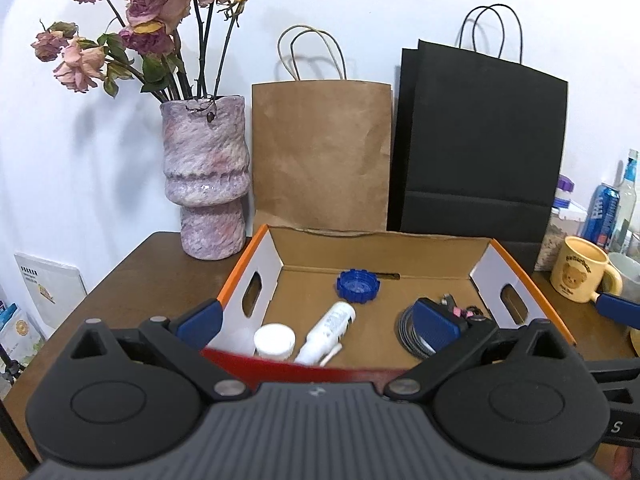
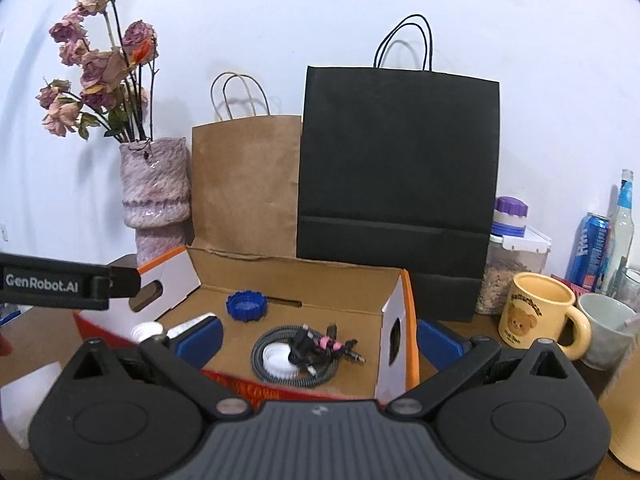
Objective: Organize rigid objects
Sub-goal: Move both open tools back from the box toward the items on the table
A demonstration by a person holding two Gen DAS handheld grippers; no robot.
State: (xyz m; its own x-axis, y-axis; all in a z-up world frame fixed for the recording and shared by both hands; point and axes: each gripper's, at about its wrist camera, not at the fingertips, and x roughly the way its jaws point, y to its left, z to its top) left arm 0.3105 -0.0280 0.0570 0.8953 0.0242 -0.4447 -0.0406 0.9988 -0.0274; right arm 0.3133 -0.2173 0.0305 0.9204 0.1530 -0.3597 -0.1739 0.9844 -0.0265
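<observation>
A brown wooden table (image 1: 132, 276) is sitting against a white wall, with paper bags and a vase of dried roses (image 1: 204, 176) standing behind. At twelve o'clock of both cameras, the cardboard box (image 1: 404, 256) is already holding a blue cap (image 1: 357, 285), a white bottle (image 1: 330, 330), a white jar (image 1: 274, 340) and a coiled cable (image 2: 298, 350). The left gripper (image 1: 316, 326) and right gripper (image 2: 318, 338) are hovering at its near edge, jaws spread wide and carrying nothing. This looks like a pause between placements; the yellow mug (image 2: 534, 314) at two o'clock may be next, needing a rim grasp.
</observation>
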